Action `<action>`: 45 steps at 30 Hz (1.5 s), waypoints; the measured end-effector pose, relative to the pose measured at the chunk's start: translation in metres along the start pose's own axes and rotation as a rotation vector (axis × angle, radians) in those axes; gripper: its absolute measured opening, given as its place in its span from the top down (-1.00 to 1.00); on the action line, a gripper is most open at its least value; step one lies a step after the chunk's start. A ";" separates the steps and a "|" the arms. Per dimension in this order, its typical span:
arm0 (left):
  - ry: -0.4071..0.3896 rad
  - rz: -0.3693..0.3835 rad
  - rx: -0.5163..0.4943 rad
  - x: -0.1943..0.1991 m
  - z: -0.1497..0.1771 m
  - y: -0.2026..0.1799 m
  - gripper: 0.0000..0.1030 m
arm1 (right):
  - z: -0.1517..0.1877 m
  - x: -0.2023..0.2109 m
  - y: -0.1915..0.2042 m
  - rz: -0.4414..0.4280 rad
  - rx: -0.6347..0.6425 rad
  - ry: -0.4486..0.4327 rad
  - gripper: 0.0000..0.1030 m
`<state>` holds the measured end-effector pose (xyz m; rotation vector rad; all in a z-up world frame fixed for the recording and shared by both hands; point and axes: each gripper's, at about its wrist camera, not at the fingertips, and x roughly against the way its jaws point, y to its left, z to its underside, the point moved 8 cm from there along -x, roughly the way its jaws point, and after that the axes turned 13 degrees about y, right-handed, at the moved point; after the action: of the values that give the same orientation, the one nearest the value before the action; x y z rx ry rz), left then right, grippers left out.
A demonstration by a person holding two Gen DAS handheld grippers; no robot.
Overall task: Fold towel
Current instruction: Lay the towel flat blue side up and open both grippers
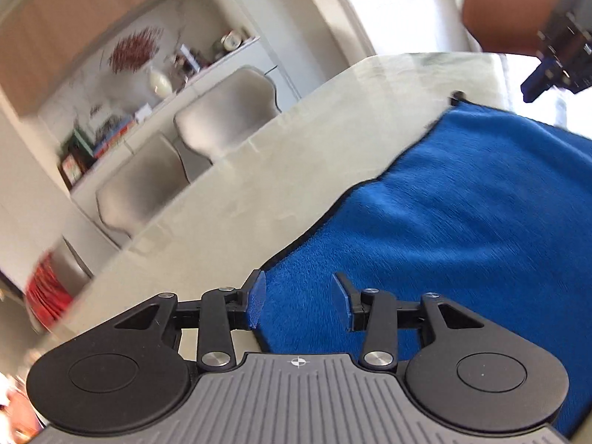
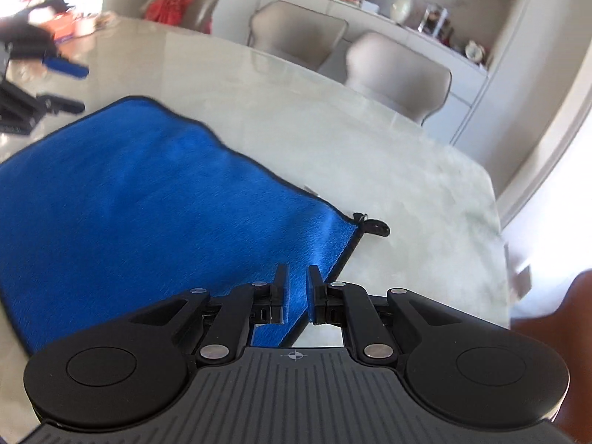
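Pale, glossy worktop [image 2: 388, 170] filling most of both views, stone-look surface, rounded far edge. Two grey chairs [image 2: 397, 74] tucked in along that far edge, white sideboard [image 2: 370, 14] behind them carrying books, a cream vase [image 2: 402, 5] and small ornaments, too blurred to name further.

Blue towel [image 2: 140, 199] spread flat on the worktop, one plush layer as far as can be told, thin dark piping round the border. Far edge slightly wavy. Small black hanging loop [image 2: 375, 226] poking out from the corner nearest the right tool, lying on the bare worktop.

Left tool [image 1: 301, 301] low over its side of the towel [image 1: 462, 222], fingers well apart, left pad [image 1: 258, 301] right at the piped edge, the other over blue pile. Nothing between them but cloth below; touching or hovering, cannot tell. Same tool seen from the right wrist camera at the far corner of the towel, blurred [image 2: 63, 87].

Right tool [image 2: 296, 294] near the loop corner, fingers drawn close with only a narrow gap, towel edge showing through the gap. Not clamped on the cloth from what shows. Seen from the left wrist camera, up at the far right [image 1: 555, 59], blurred, above the towel's far corner.
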<state>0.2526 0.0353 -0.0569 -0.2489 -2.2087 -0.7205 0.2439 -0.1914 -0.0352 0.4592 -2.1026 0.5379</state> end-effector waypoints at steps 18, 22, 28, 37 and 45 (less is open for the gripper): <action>0.103 0.170 0.236 -0.060 -0.007 0.028 -0.18 | -0.041 -0.070 -0.019 -0.058 -0.066 0.031 0.80; 0.107 0.105 0.278 -0.064 0.000 0.044 -0.31 | -0.043 -0.076 -0.029 -0.019 -0.087 0.032 0.80; 0.103 0.051 0.294 -0.062 0.005 0.054 -0.32 | -0.044 -0.081 -0.041 0.021 -0.116 0.041 0.80; 0.086 -0.021 0.263 -0.038 0.016 0.050 -0.31 | -0.024 -0.050 -0.035 0.034 -0.139 0.031 0.78; -0.021 0.100 0.256 0.033 0.034 0.010 -0.32 | 0.045 0.025 0.012 -0.048 -0.134 0.016 0.77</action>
<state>0.2129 0.0617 -0.0464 -0.2357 -2.2634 -0.3775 0.1942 -0.2085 -0.0400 0.4256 -2.0920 0.3695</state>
